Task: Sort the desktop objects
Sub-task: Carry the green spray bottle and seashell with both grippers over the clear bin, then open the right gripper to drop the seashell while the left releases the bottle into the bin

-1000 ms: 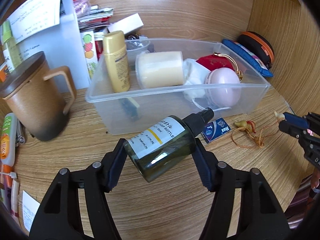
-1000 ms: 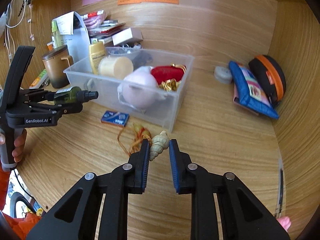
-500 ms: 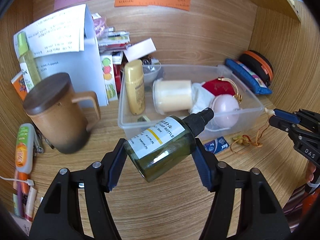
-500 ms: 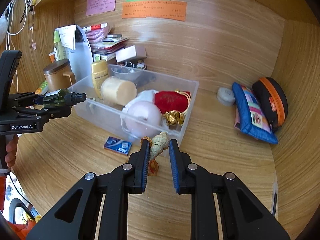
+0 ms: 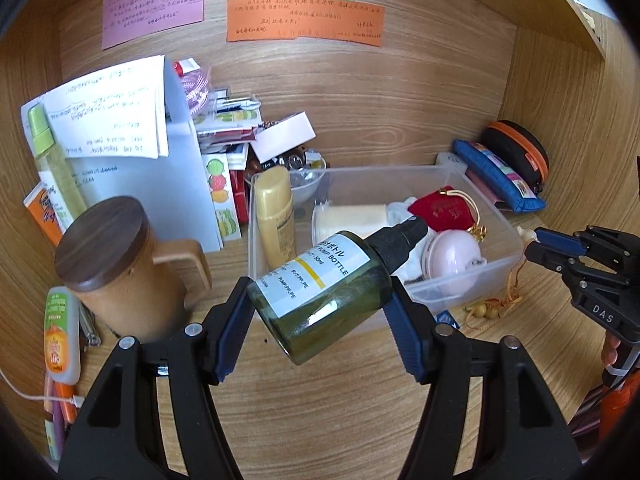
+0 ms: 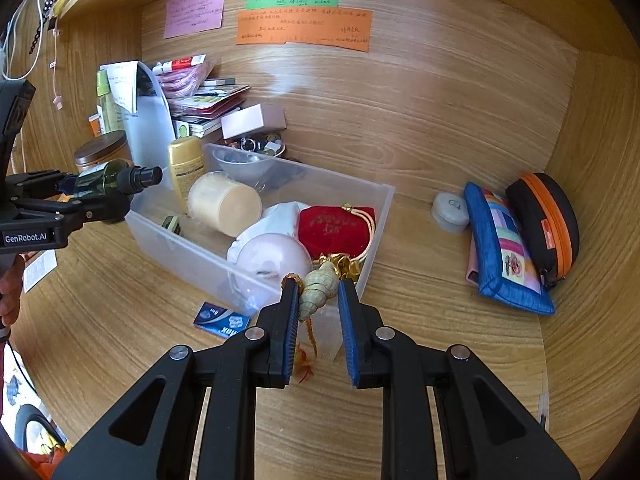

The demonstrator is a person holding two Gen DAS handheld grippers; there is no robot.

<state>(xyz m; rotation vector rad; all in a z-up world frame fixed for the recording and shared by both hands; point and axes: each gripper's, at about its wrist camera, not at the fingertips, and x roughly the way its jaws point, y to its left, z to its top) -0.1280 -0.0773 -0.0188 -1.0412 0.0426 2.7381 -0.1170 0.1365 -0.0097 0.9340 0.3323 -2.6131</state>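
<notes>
We log: wooden tabletop [image 6: 420, 320], walled alcove | clear bin [image 6: 376, 216] | left gripper [image 5: 320, 312] clamps green bottle [image 5: 320, 292] | right gripper [image 6: 318, 300] clamps shell [image 6: 318, 286].

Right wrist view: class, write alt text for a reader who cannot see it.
The right gripper holds a spiral seashell with orange cord above the near corner of a clear plastic bin of small items. Further left, the left gripper holds a green pump bottle.

place: home desk nook | cues: handwritten sticky notes [image 5: 305, 19], lidded mug [image 5: 120, 264], stacked papers [image 5: 116, 120]
</notes>
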